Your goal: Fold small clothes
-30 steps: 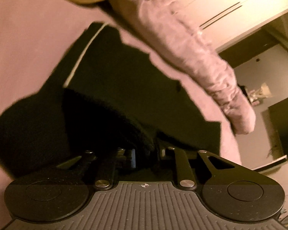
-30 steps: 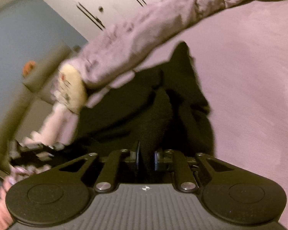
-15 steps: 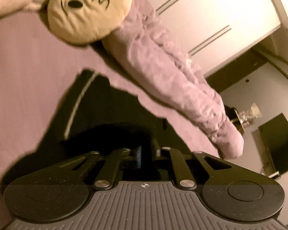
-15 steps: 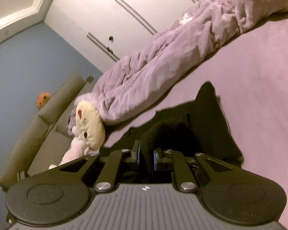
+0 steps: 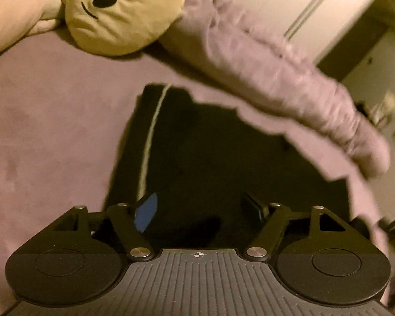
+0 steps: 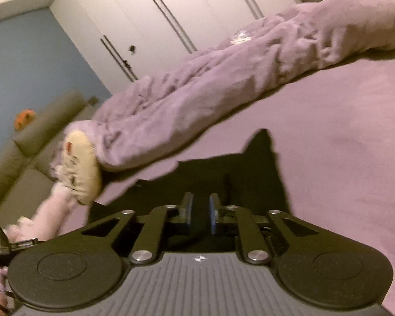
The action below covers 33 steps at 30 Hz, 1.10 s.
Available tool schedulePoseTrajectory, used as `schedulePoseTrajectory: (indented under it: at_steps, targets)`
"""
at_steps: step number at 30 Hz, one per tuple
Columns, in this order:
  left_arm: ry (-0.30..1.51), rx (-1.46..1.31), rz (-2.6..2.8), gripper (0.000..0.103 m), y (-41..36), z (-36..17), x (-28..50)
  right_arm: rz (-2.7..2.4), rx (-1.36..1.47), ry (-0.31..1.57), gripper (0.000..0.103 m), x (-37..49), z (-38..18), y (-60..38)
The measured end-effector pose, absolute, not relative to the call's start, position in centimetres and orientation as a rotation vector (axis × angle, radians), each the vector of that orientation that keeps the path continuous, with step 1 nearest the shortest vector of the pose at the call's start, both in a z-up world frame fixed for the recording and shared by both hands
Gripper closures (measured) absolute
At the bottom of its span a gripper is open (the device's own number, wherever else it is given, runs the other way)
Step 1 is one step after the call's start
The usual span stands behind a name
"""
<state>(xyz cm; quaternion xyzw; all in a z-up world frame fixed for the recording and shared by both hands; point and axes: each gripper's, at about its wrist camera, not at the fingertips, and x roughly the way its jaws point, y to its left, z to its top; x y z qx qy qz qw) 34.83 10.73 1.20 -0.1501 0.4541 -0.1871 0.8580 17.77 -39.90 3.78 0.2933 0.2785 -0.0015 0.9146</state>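
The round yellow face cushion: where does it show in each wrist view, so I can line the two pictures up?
Left wrist: the yellow face cushion fills the top left, above the black garment.
Right wrist: the cushion is edge-on at the left, mid-height, left of the garment.
Shared landmark: the rolled purple blanket, one end against the cushion.

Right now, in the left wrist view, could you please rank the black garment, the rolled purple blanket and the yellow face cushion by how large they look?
1. black garment, though it lies nearest the camera
2. rolled purple blanket
3. yellow face cushion, partly cut off at the top
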Motion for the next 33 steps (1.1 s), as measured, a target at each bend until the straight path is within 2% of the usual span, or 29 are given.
schedulePoseTrajectory:
  at_steps: [2, 4, 7, 11, 12, 13, 14, 15, 16, 17, 18, 20, 21, 22, 25, 30, 33]
  targets:
    - [0.957, -0.305, -0.403, 0.023, 11.1, 0.5, 34.9, -0.012, 0.582, 0.573, 0.069, 16.3, 3.2, -40.3]
    - [0.961, -0.304, -0.427, 0.019, 11.3, 0.1, 35.1, -0.035, 0.525, 0.595, 0.062, 15.5, 2.8, -40.5]
    - [0.968, -0.241, -0.501, 0.011, 10.7, 0.3, 35.0, -0.048, 0.388, 0.627, 0.061, 15.2, 2.3, -40.7]
    - [0.976, -0.207, -0.575, 0.012, 9.6, 0.0, 34.5, 0.022, 0.329, 0.695, 0.058, 16.0, 1.6, -40.8]
    - [0.981, -0.207, -0.579, 0.012, 9.3, -0.2, 34.4, 0.044, 0.358, 0.713, 0.056, 16.1, 1.6, -40.9]
    - [0.983, -0.203, -0.577, 0.013, 9.1, -0.5, 34.3, 0.058, 0.387, 0.725, 0.046, 16.3, 1.4, -41.1]
    - [0.980, -0.196, -0.569, 0.016, 8.7, -0.6, 34.4, 0.060, 0.402, 0.728, 0.042, 16.4, 1.3, -41.1]
    - [0.972, -0.187, -0.561, 0.019, 8.4, -0.6, 34.4, 0.063, 0.419, 0.732, 0.042, 16.5, 1.1, -41.1]
    - [0.966, -0.175, -0.550, 0.028, 8.1, -0.7, 34.3, 0.073, 0.449, 0.738, 0.044, 16.6, 0.8, -41.2]
    - [0.969, -0.167, -0.536, 0.041, 7.8, -0.7, 34.4, 0.073, 0.465, 0.741, 0.052, 16.6, 0.6, -41.2]
    - [0.976, -0.159, -0.525, 0.045, 7.7, -0.8, 34.4, 0.072, 0.469, 0.744, 0.057, 16.7, 0.5, -41.1]
    - [0.976, -0.136, -0.506, 0.054, 7.4, -0.9, 34.4, 0.071, 0.481, 0.755, 0.075, 16.8, 0.3, -41.0]
    - [0.974, -0.130, -0.506, 0.056, 7.3, -0.9, 34.3, 0.073, 0.493, 0.761, 0.077, 16.9, 0.0, -41.0]
    - [0.972, -0.127, -0.503, 0.064, 7.3, -0.9, 34.3, 0.073, 0.503, 0.767, 0.082, 16.9, -0.1, -41.0]
    - [0.978, -0.114, -0.487, 0.079, 7.1, -0.9, 34.2, 0.066, 0.516, 0.764, 0.085, 17.0, 0.0, -40.9]
    - [0.974, -0.105, -0.480, 0.086, 6.8, -0.7, 34.0, 0.089, 0.535, 0.744, 0.087, 17.1, 0.5, -40.5]
    - [0.971, -0.078, -0.486, 0.086, 6.5, -0.7, 33.8, 0.089, 0.532, 0.776, 0.083, 17.6, 0.1, -40.1]
